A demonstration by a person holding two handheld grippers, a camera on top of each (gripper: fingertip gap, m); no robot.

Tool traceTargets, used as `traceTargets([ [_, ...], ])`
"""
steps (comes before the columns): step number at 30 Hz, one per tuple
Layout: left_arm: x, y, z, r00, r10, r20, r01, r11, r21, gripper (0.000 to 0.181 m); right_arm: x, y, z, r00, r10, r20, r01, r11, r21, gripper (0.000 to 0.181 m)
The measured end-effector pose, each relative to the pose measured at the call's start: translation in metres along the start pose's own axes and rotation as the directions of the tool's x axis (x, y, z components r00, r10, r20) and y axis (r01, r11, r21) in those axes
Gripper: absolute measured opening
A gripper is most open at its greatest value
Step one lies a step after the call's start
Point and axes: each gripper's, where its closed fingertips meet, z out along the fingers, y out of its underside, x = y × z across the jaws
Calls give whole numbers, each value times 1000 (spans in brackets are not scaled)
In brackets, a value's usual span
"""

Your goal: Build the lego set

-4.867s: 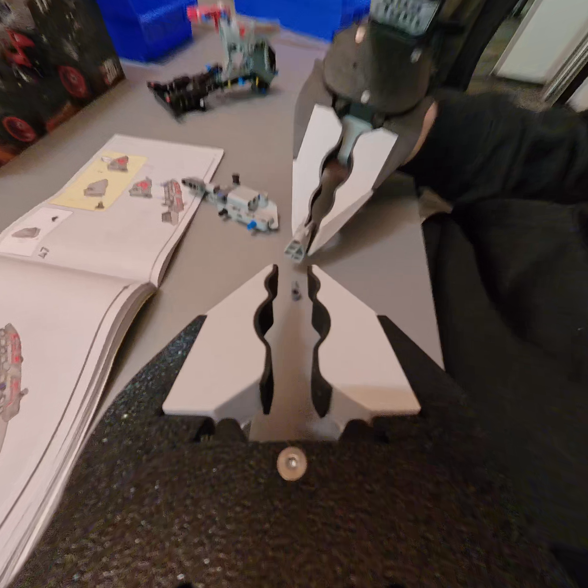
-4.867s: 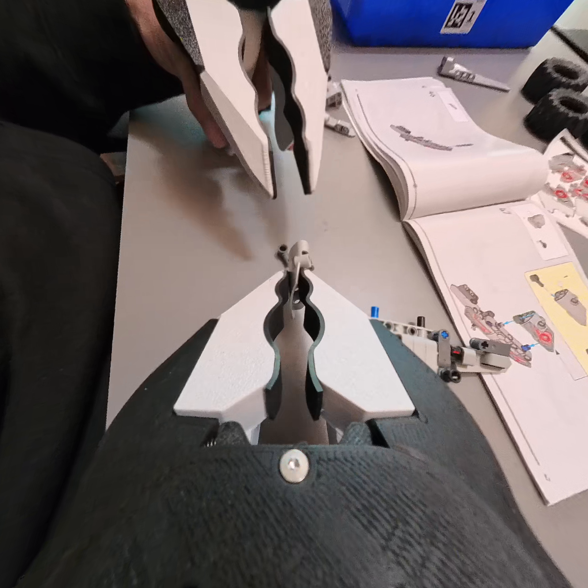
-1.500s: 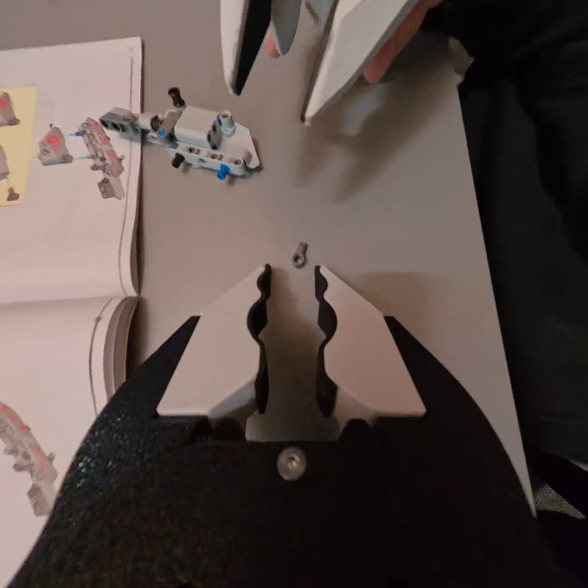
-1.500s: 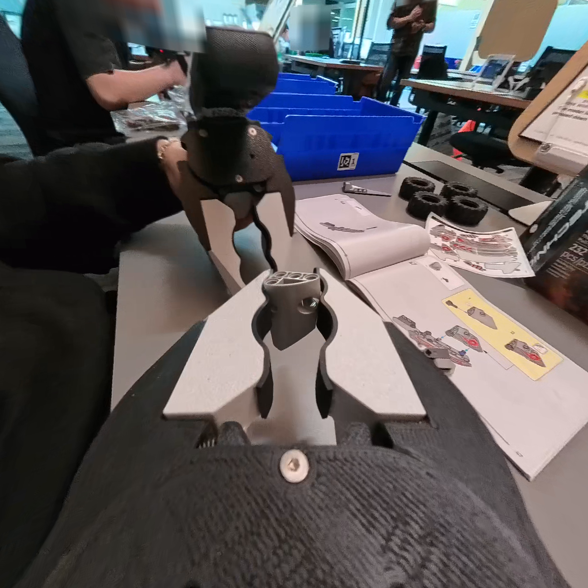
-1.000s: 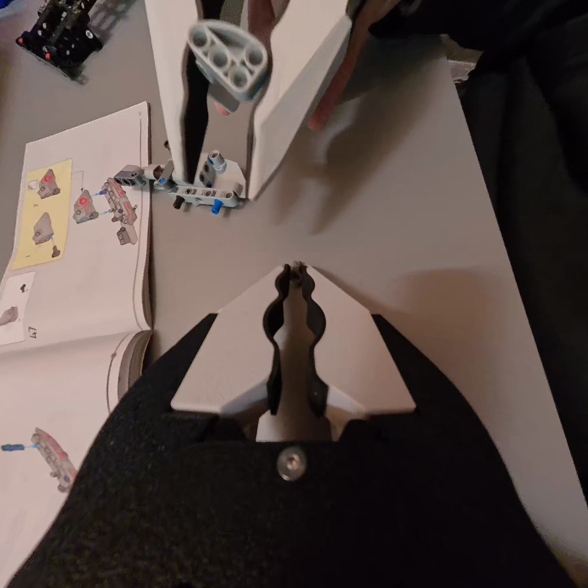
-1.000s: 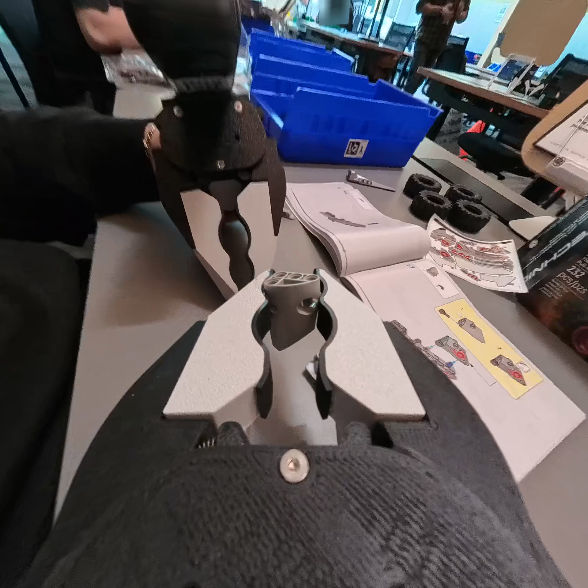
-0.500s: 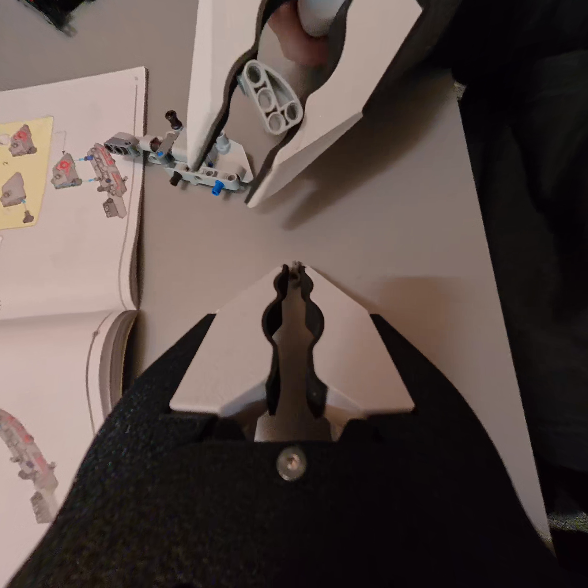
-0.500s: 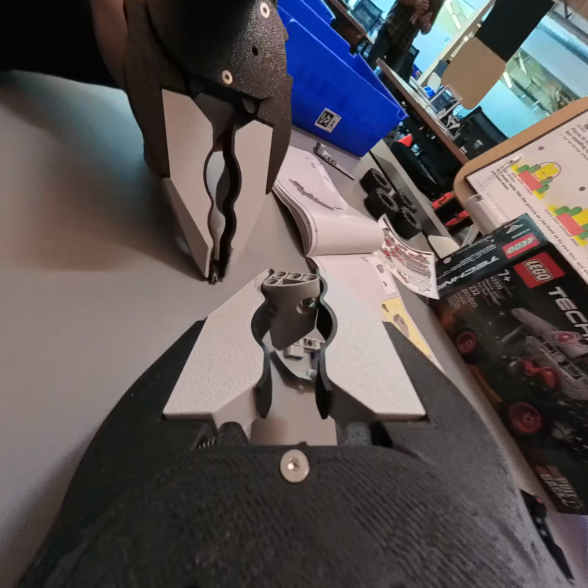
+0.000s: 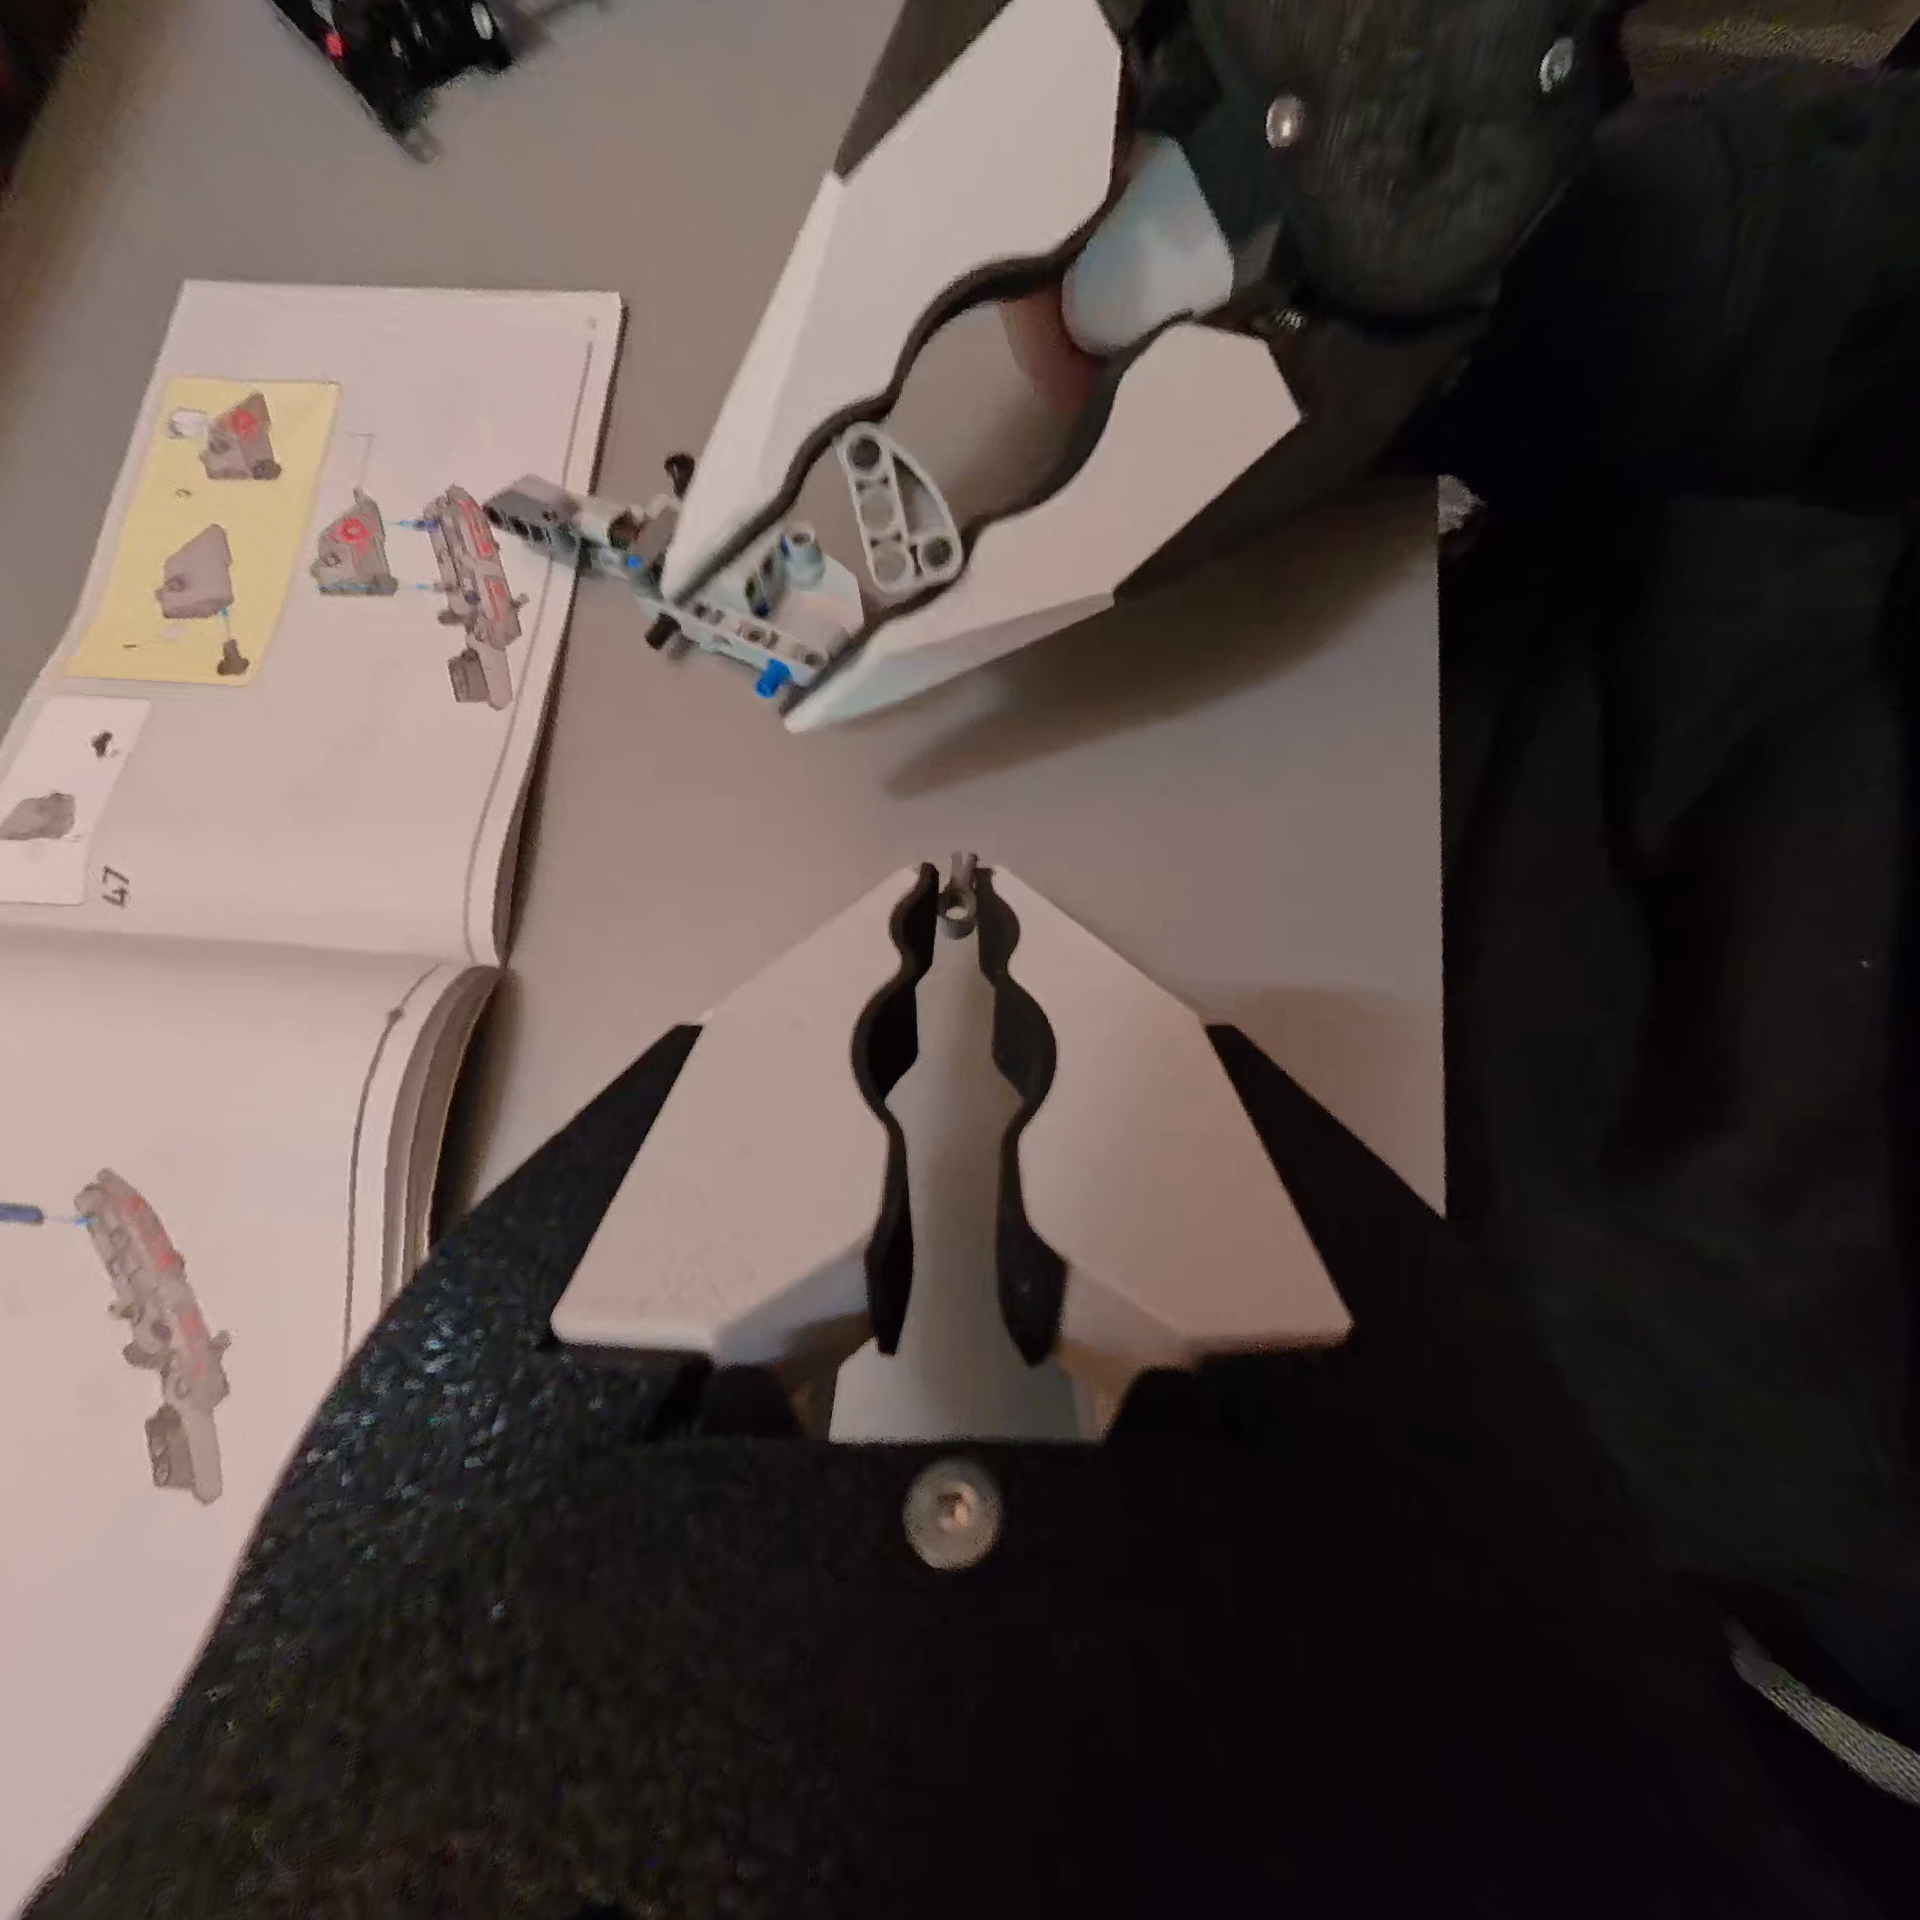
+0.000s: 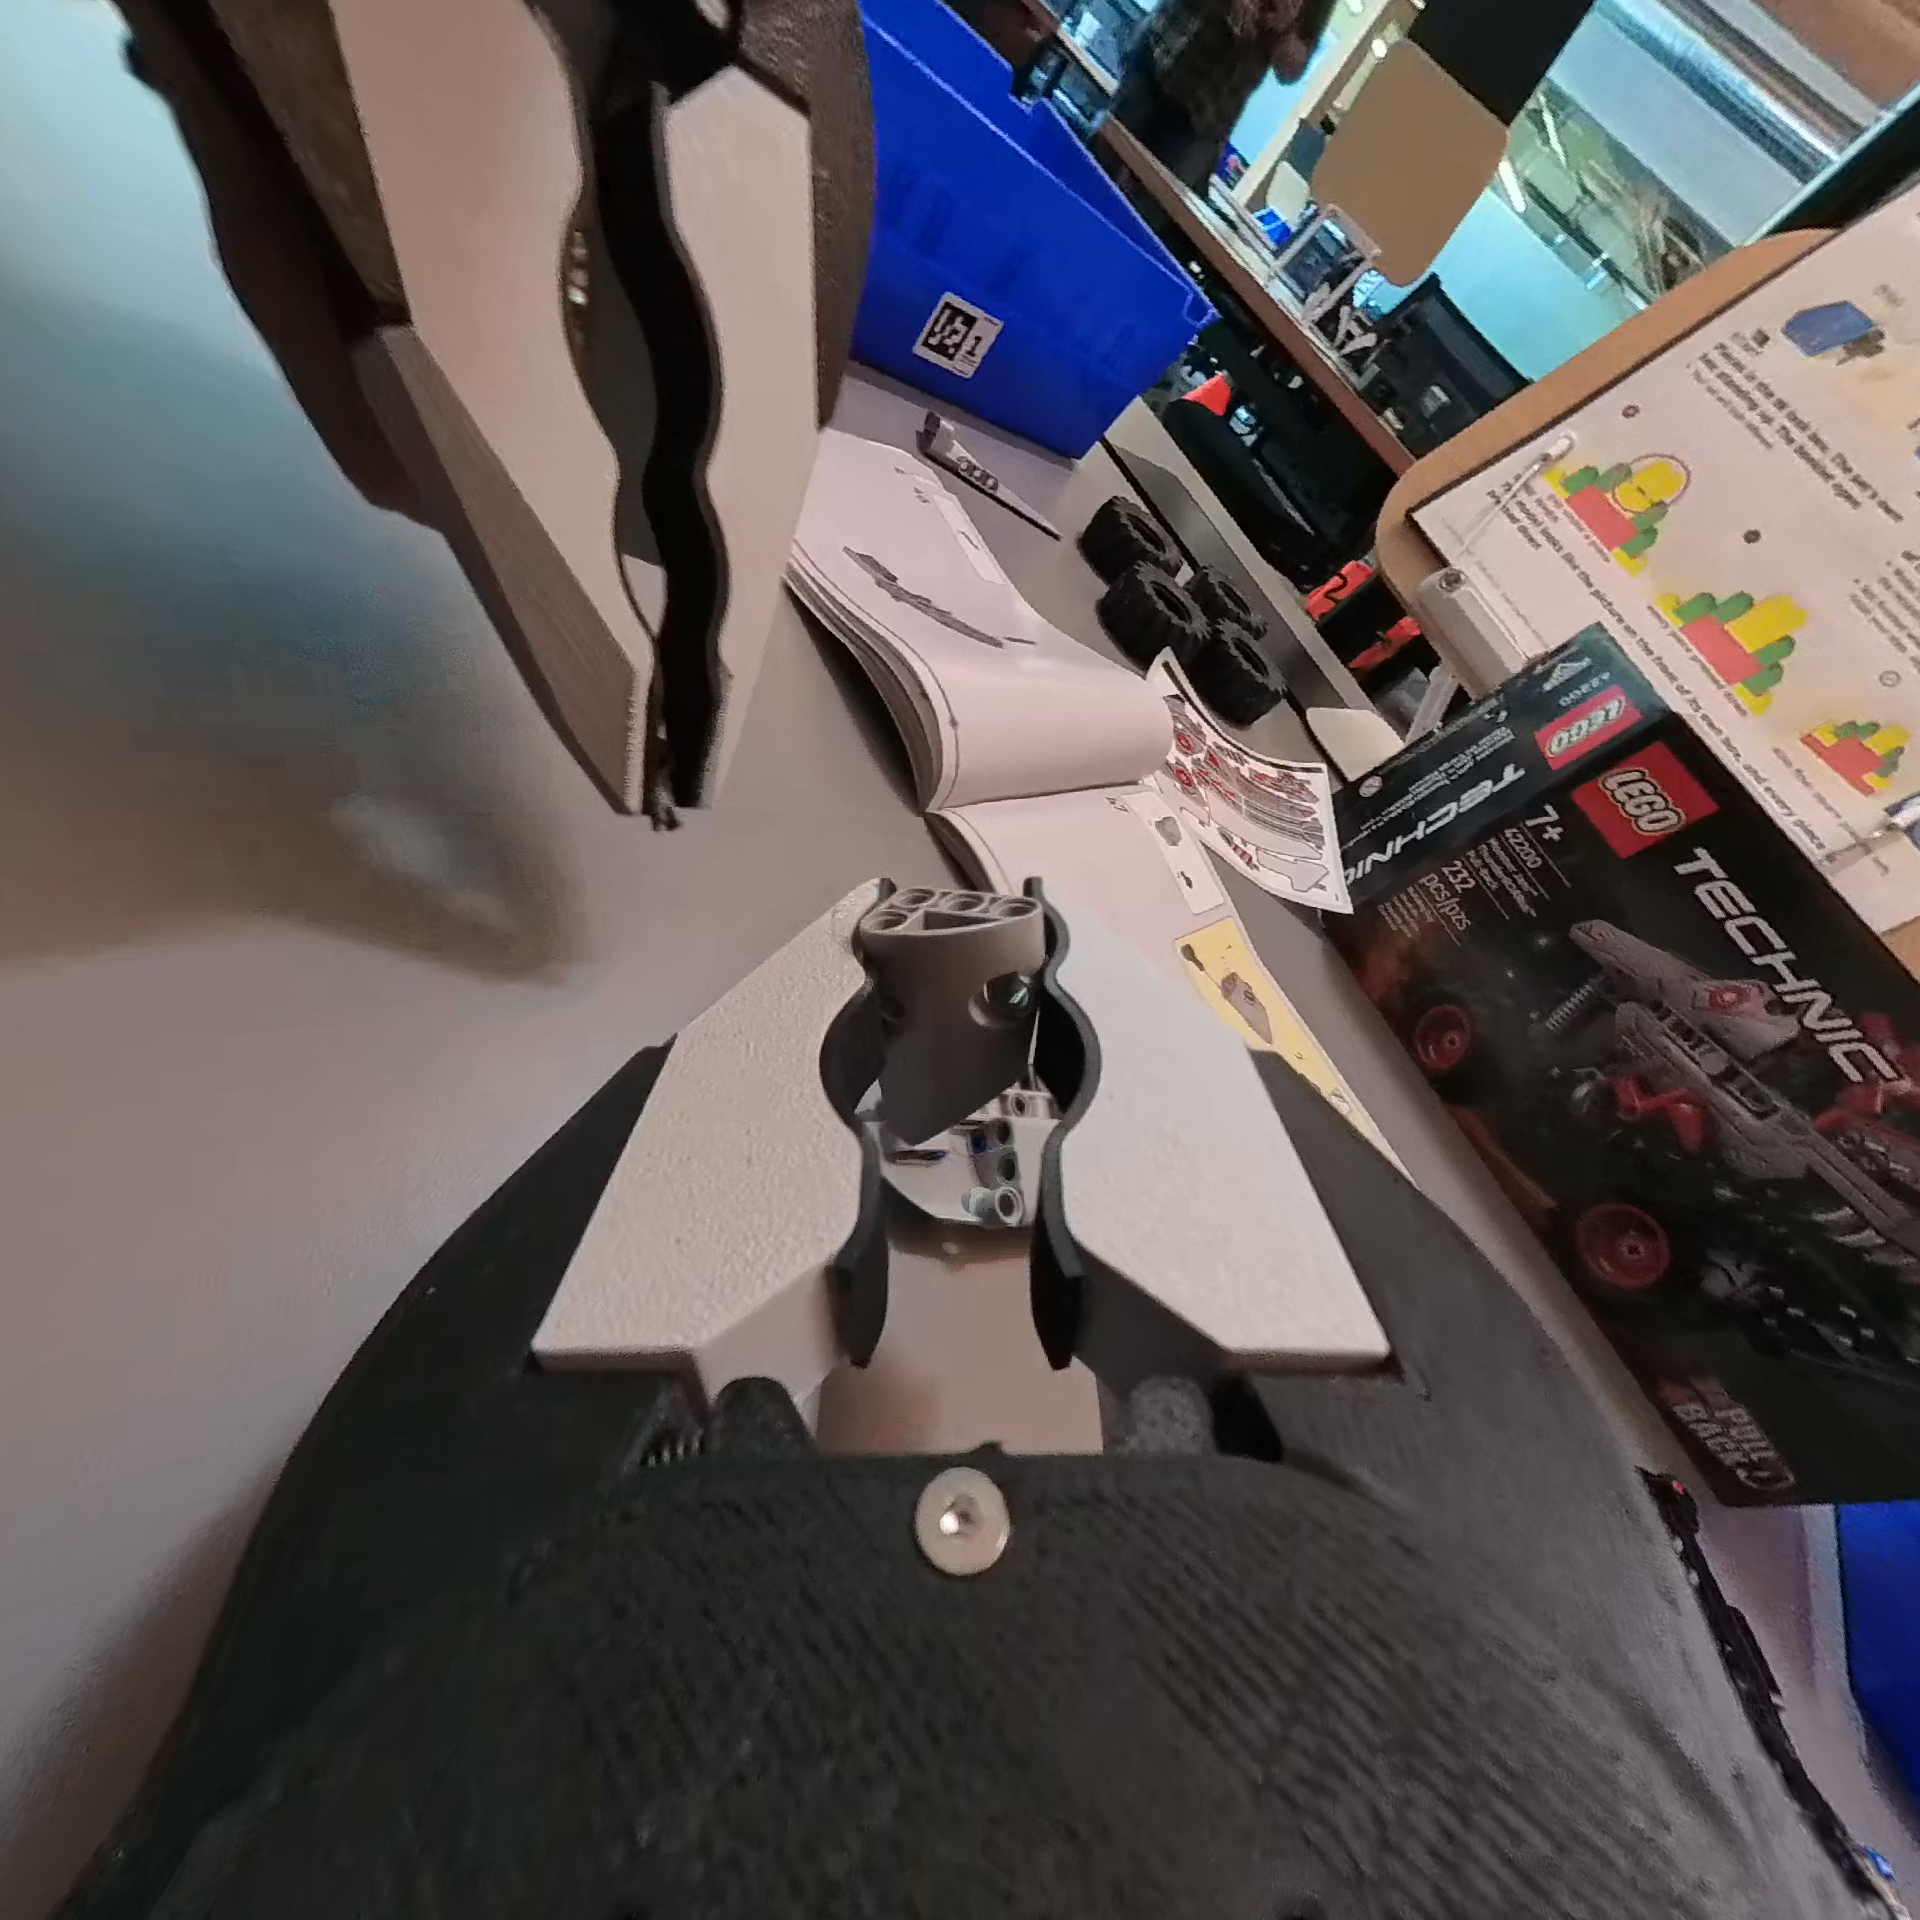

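Observation:
My left gripper [image 9: 954,878] is shut on a small grey pin piece [image 9: 956,902], held just above the grey table. My right gripper [image 10: 956,896] is shut on a grey curved panel piece with three holes [image 10: 951,997]. In the left wrist view the right gripper [image 9: 743,660] hangs tilted over a small light-grey assembly with blue pins [image 9: 727,613], and the panel [image 9: 899,514] sits between its fingers. The assembly also shows between the right fingers [image 10: 987,1153]. The left gripper [image 10: 665,800] hangs at the upper left of the right wrist view.
An open instruction booklet [image 9: 312,727] lies left of the assembly. Farther off are a sticker sheet [image 10: 1247,810], several black tyres [image 10: 1174,613], a black set box [image 10: 1662,1039], a blue bin [image 10: 987,270] and a dark partly built model [image 9: 405,42]. A dark sleeve [image 9: 1662,727] lies along the table's right edge. My hands' fingertips stand some 6 centimetres from each other.
My right gripper has come down and tilted over the small assembly with the panel still in it. My left gripper, open 1.5 s ago, has stayed shut on the small pin piece.

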Motion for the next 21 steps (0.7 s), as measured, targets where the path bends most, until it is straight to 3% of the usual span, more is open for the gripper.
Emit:
traceTargets([
  [5, 4, 31, -1, 998, -54, -11, 51, 982, -182, 5, 7, 5, 0, 999, 11, -35, -12, 1000, -22, 22],
  [11, 6, 44, -16, 996, 83, 36, -67, 944, -323, 5, 6, 4, 0, 999, 1, -35, -2, 1000, -17, 22],
  [16, 3, 68, -29, 978, 202, 60, -144, 847, -511, 5, 1, 5, 1, 1000, -18, -17, 18, 1000, -26, 22],
  [21, 3, 70, -18, 989, 143, 36, -108, 870, -480, 5, 0, 5, 1, 1000, -23, -11, 23, 999, -23, 22],
])
